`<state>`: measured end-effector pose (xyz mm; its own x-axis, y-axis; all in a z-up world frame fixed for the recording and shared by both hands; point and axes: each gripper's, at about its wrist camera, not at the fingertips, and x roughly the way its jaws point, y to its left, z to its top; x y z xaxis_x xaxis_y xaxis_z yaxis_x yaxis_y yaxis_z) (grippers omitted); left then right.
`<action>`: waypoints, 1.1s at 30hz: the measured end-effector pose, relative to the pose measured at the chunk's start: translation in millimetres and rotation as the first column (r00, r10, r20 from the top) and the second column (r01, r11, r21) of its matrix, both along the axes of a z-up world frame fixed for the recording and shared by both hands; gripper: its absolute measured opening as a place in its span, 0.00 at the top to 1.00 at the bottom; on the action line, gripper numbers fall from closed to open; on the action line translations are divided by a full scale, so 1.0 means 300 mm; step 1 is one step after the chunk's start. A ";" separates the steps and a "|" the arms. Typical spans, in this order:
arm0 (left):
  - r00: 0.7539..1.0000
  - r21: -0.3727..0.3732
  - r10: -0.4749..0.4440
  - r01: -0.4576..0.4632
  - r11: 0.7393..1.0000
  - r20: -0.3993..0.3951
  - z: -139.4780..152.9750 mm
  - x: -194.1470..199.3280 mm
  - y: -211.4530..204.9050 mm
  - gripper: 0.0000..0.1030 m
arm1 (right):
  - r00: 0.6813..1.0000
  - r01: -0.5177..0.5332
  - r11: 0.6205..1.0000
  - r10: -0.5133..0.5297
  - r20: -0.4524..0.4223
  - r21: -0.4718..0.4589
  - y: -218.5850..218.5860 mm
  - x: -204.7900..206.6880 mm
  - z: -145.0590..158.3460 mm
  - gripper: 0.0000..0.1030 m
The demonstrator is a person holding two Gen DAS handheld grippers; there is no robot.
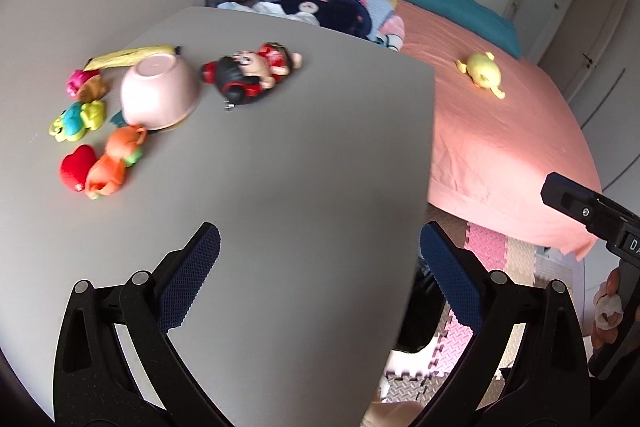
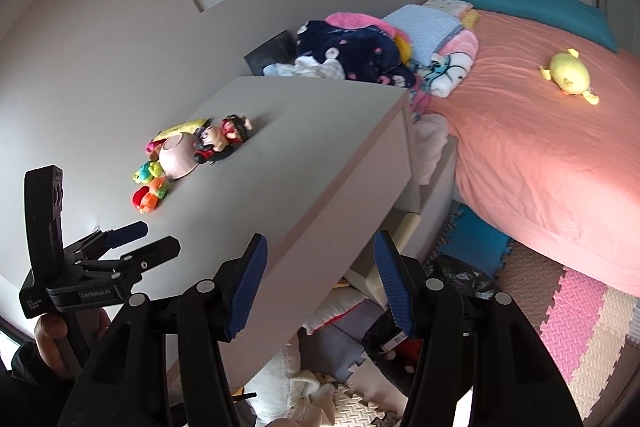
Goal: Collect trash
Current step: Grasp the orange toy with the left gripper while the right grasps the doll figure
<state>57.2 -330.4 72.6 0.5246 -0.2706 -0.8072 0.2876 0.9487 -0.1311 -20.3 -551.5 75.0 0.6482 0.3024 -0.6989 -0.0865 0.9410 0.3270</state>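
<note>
We're going for the peel (image 1: 132, 55) on the bench (image 1: 300, 167): limp, light, pinch mid-strip; both tools (image 1: 320, 267) (image 2: 320, 283) gaping wide, holding nothing.

A matt, smooth grey table (image 1: 304, 163) carries a glossy pink plastic bowl (image 1: 160, 95), upturned, among soft plush toys (image 1: 256, 71). Beyond, a salmon cloth sheet covers the bed (image 2: 540, 163), lightly creased. Textured foam mats (image 2: 580, 311) line the floor. Both grippers' finger pads (image 1: 188, 279) look like ridged blue rubber.
</note>
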 end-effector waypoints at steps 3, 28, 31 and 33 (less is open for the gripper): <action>1.000 0.019 0.030 -0.030 0.999 0.005 -0.001 0.022 0.067 0.06 | 1.000 -0.030 1.000 0.030 0.000 0.002 0.060 0.033 0.001 0.43; 0.999 0.245 -0.032 0.033 0.969 -0.008 -0.112 0.376 0.378 0.28 | 0.990 -0.127 0.992 0.127 -0.058 0.009 0.409 0.315 -0.045 0.41; 0.999 0.215 -0.029 0.035 0.976 -0.032 -0.139 0.390 0.401 0.35 | 0.989 -0.135 0.991 0.136 -0.066 0.017 0.439 0.360 -0.053 0.41; 0.999 0.180 -0.025 0.031 0.983 -0.036 -0.142 0.395 0.418 0.42 | 0.988 -0.136 0.990 0.138 -0.073 0.032 0.460 0.391 -0.061 0.41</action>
<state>175.7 -204.8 30.1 0.4904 -0.1325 -0.8614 0.3124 0.9494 0.0318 97.0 -413.5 56.8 0.5452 0.4038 -0.7346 -0.1883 0.9129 0.3621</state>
